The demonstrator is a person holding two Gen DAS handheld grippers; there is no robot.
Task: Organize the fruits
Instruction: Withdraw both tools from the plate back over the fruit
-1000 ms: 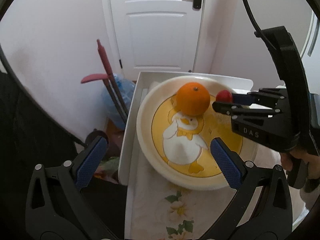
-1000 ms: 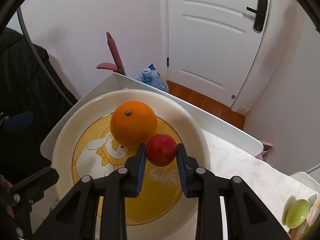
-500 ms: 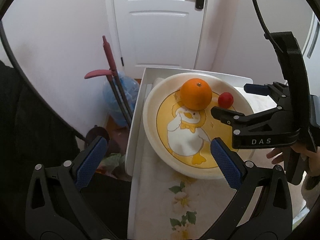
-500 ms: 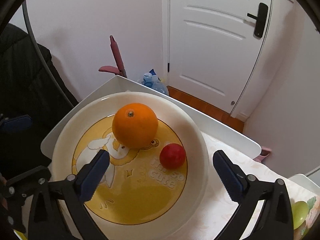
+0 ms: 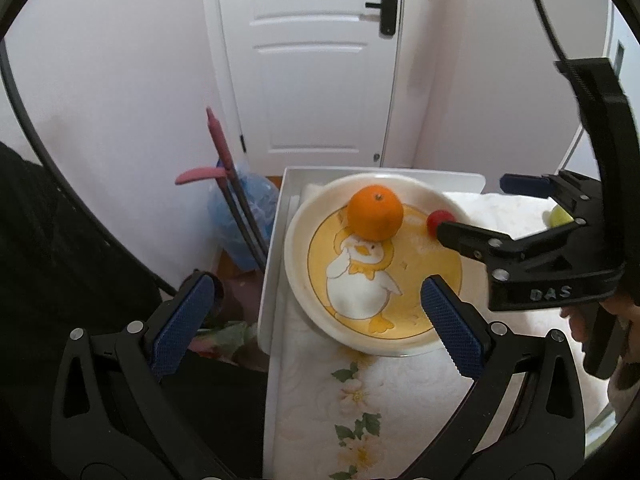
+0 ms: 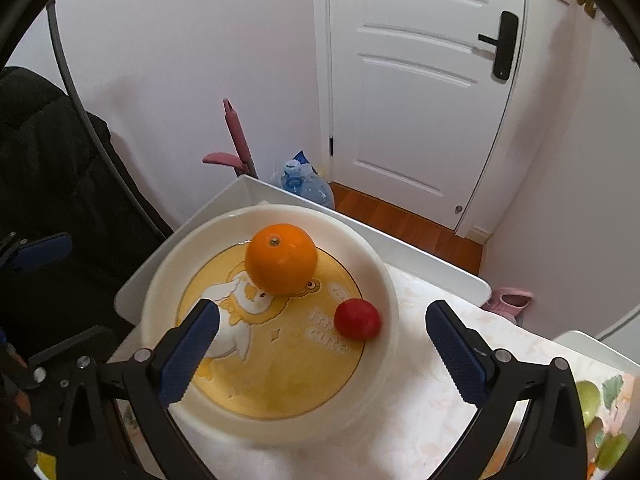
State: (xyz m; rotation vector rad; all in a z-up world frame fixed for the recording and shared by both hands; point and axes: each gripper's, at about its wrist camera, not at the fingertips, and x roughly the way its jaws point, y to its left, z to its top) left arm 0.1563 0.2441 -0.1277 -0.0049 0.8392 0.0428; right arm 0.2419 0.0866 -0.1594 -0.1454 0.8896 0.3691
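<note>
A cream plate (image 5: pixel 291 256) (image 6: pixel 160 300) with a yellow duck picture holds an orange (image 5: pixel 375 212) (image 6: pixel 281 258) and a small red fruit (image 5: pixel 436 216) (image 6: pixel 357 319) lying near its right rim. My right gripper (image 6: pixel 322 308) (image 5: pixel 472 204) hovers open above the plate's near half, with nothing between its blue pads. One of its fingers partly hides the red fruit in the left wrist view. My left gripper (image 5: pixel 317 284) is open too, held above the plate's left edge and empty. Green fruits (image 6: pixel 588 396) (image 5: pixel 560 216) lie to the right on the flowered cloth.
The plate rests on a cloth in a white tray (image 5: pixel 272 280) (image 6: pixel 420 252). Left of the tray is a black fabric-covered seat (image 6: pixel 48 152). Beyond it stand a water bottle (image 6: pixel 308 188), a pink-handled tool (image 5: pixel 218 140) and a shut white door (image 5: pixel 312 60). A hand (image 5: pixel 580 320) holds the right gripper.
The right gripper opened and let go of the red fruit, which now lies in the plate. Both grippers have lifted and drawn back from the plate.
</note>
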